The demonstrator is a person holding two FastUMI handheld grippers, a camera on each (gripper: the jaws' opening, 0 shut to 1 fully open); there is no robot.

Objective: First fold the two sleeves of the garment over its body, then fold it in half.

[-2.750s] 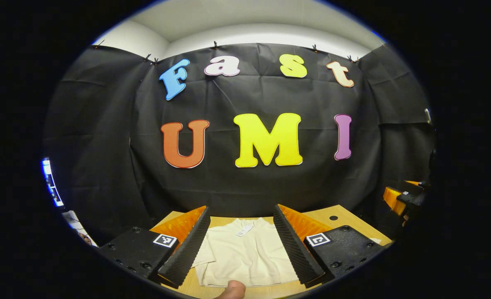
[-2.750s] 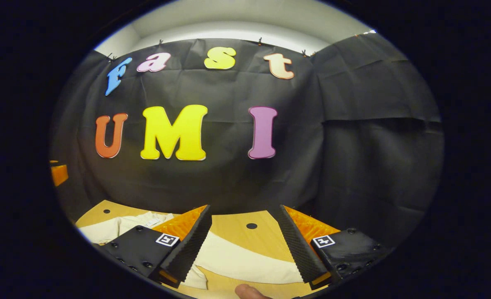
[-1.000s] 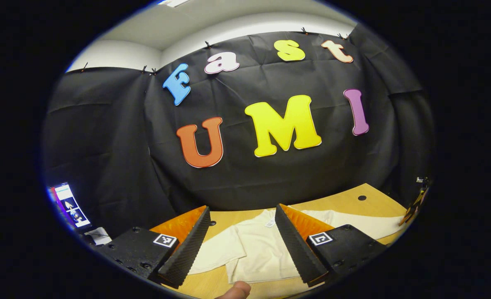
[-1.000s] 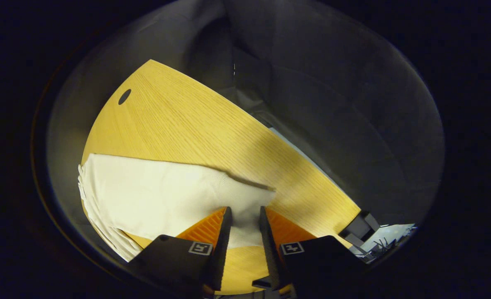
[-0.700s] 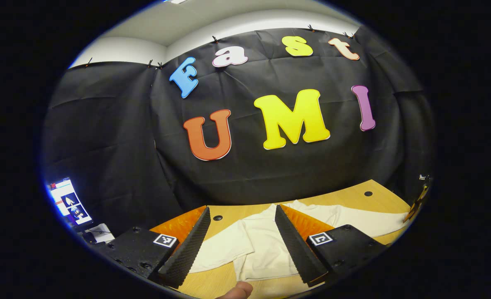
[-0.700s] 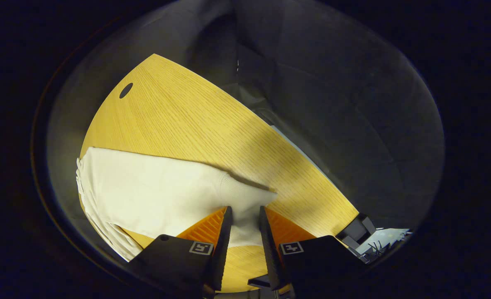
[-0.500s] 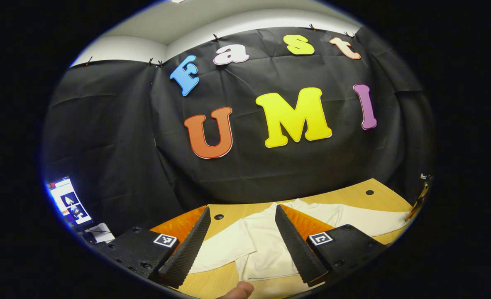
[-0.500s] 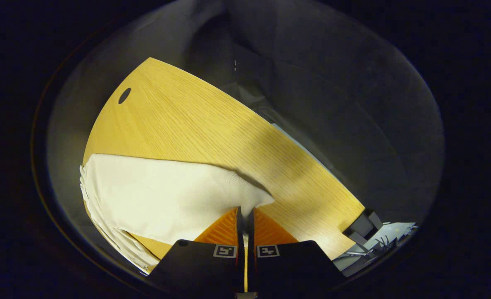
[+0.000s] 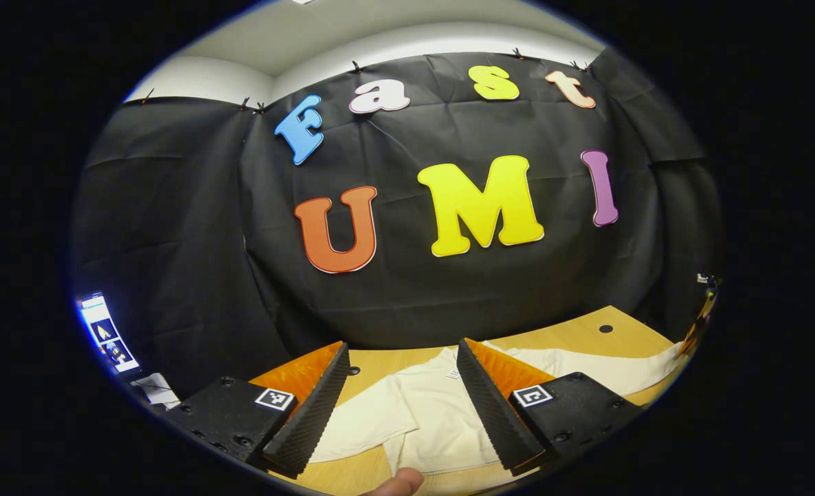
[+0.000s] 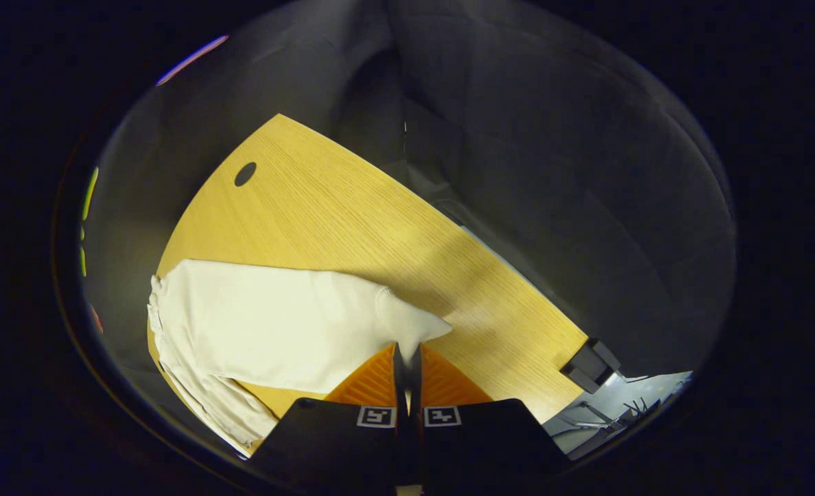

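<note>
A cream long-sleeved garment [image 9: 435, 420] lies on the wooden table [image 9: 572, 334], its left sleeve [image 9: 359, 424] lying out beside the body. My left gripper [image 9: 401, 375] hangs open above the garment's body, nothing between its fingers. In the right gripper view the other sleeve [image 10: 276, 324] stretches across the table [image 10: 324, 207], and my right gripper [image 10: 407, 348] is shut on its ribbed cuff [image 10: 410, 324], the cuff end slightly raised. In the left gripper view that sleeve [image 9: 607, 368] reaches toward the right edge, where part of the other gripper [image 9: 700, 320] shows.
A round hole [image 10: 245, 173] pierces the tabletop near its far edge. A thumb tip [image 9: 397, 482] shows at the bottom of the left gripper view. A lit screen [image 9: 104, 331] stands low on the left. A black clamp [image 10: 586, 365] sits at the table's edge.
My right gripper tilted down over the sleeve cuff, closed on it and has started lifting it. My left gripper stayed open, swaying slightly over the garment.
</note>
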